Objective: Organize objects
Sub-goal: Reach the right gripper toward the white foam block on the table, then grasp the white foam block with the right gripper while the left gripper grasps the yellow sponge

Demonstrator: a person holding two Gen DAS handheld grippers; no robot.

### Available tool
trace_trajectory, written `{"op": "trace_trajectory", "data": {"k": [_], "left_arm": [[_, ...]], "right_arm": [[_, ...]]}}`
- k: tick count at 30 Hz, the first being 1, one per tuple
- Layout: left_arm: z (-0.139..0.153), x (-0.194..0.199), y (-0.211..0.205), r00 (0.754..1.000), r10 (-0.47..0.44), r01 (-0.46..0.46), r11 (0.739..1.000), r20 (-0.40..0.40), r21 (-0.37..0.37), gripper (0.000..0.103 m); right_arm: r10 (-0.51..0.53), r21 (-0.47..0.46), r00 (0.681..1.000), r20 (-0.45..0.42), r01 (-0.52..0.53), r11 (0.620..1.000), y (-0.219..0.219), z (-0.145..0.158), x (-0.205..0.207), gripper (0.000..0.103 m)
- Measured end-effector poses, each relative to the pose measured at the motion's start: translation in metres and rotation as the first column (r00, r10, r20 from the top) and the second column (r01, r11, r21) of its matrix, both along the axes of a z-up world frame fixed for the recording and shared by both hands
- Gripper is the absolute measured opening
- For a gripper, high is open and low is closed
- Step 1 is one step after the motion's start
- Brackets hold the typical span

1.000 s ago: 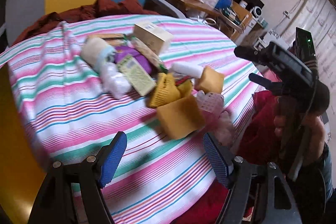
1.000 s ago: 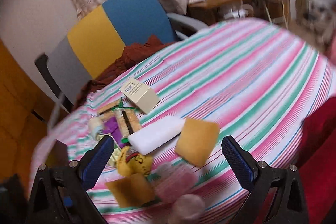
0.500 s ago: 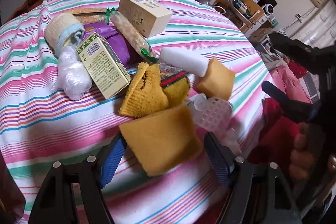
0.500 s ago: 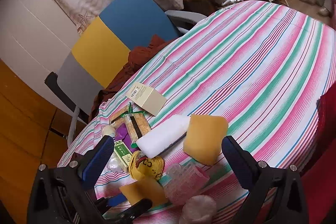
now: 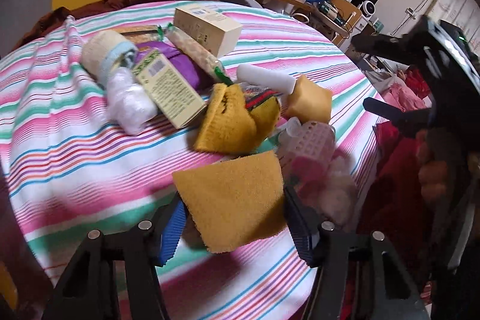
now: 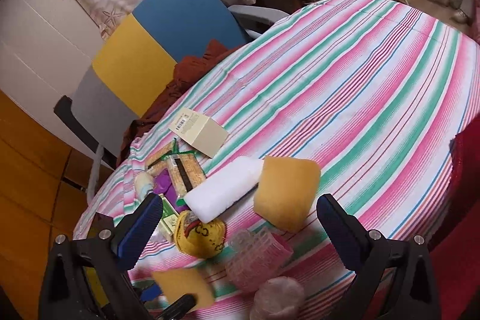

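Two views. Left wrist: we see the left gripper (image 5: 234,225) clamped on a yellow sponge (image 5: 232,197) above the striped tablecloth (image 5: 75,158). Right wrist: the right gripper (image 6: 237,225) gapes empty over a second sponge (image 6: 285,194).

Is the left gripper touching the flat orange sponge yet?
Touching. In the left wrist view the flat orange sponge sits between the left gripper with both blue pads against its edges.

barcodes on boxes (image 5: 207,29), txt unreadable
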State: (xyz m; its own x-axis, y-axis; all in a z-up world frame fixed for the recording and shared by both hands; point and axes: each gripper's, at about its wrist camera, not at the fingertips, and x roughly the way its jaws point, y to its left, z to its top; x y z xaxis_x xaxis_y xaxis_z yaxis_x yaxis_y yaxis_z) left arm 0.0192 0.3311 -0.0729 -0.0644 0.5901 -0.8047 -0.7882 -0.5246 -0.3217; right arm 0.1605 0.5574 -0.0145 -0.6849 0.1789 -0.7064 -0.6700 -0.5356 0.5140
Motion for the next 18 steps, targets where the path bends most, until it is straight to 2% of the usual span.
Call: {"op": "trace_trajectory", "data": {"k": [3,6,9,13,17,18], "left_arm": [[0.008,0.001,-0.015,1.000,0.006,-0.005,1.000,-0.023,0.016,0.063],[0.019,0.002,-0.026,0.999,0.009,-0.008,0.999,-0.041,0.040,0.063],[0.028,0.003,-0.036,0.998,0.020,-0.016,0.998,-0.057,0.067,0.063],[0.036,0.003,-0.046,0.997,0.034,-0.027,0.994,-0.065,0.101,0.063],[0.043,0.002,-0.057,0.996,0.050,-0.041,0.992,-0.068,0.123,0.063],[0.043,0.001,-0.060,0.996,0.055,-0.046,0.991,-0.067,0.128,0.063]], "right_arm": [[0.035,-0.035,0.998,0.042,-0.034,0.999,-0.001,-0.004,-0.008,0.103],[0.063,-0.108,0.998,0.001,-0.062,0.992,-0.004,-0.009,-0.018,0.103],[0.085,-0.229,0.995,-0.054,-0.095,0.969,-0.008,-0.020,-0.036,0.103],[0.038,-0.290,0.998,-0.051,-0.051,0.956,-0.009,-0.033,-0.055,0.102],[0.002,-0.338,1.000,-0.027,-0.011,0.941,-0.002,-0.049,-0.072,0.087],[0.003,-0.341,1.000,-0.018,-0.009,0.940,-0.001,-0.053,-0.076,0.081]]}}
